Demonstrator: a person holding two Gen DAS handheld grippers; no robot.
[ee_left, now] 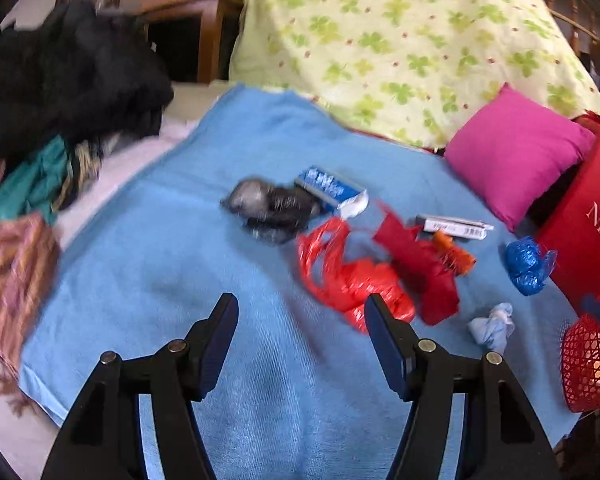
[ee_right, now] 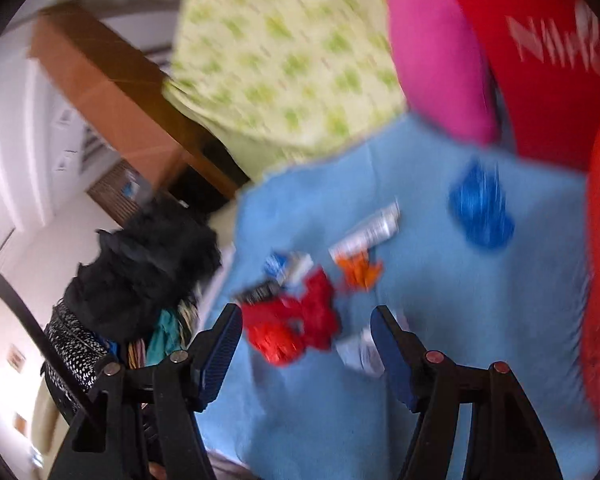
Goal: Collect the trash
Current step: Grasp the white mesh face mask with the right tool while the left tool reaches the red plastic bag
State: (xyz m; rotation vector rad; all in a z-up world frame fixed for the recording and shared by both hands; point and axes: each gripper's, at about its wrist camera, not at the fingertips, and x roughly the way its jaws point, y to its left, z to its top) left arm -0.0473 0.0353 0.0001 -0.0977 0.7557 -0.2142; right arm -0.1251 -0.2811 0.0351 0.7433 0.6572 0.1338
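Trash lies on a light blue blanket (ee_left: 204, 256): a crumpled black bag (ee_left: 268, 210), a blue and white carton (ee_left: 332, 190), a red plastic bag (ee_left: 348, 276), a dark red wrapper (ee_left: 424, 268), an orange wrapper (ee_left: 454, 254), a grey flat box (ee_left: 454, 226), a blue bag ball (ee_left: 528, 264) and a pale tissue wad (ee_left: 494, 326). My left gripper (ee_left: 302, 312) is open and empty, hovering just short of the red bag. My right gripper (ee_right: 306, 322) is open and empty above the red bag (ee_right: 292, 328). The right wrist view is blurred.
A red mesh basket (ee_left: 588, 368) stands at the blanket's right edge beside a red box (ee_left: 588, 224). A pink pillow (ee_left: 516, 152) and a clover-print cover (ee_left: 400, 40) lie behind. A pile of dark clothes (ee_left: 68, 76) sits at the left.
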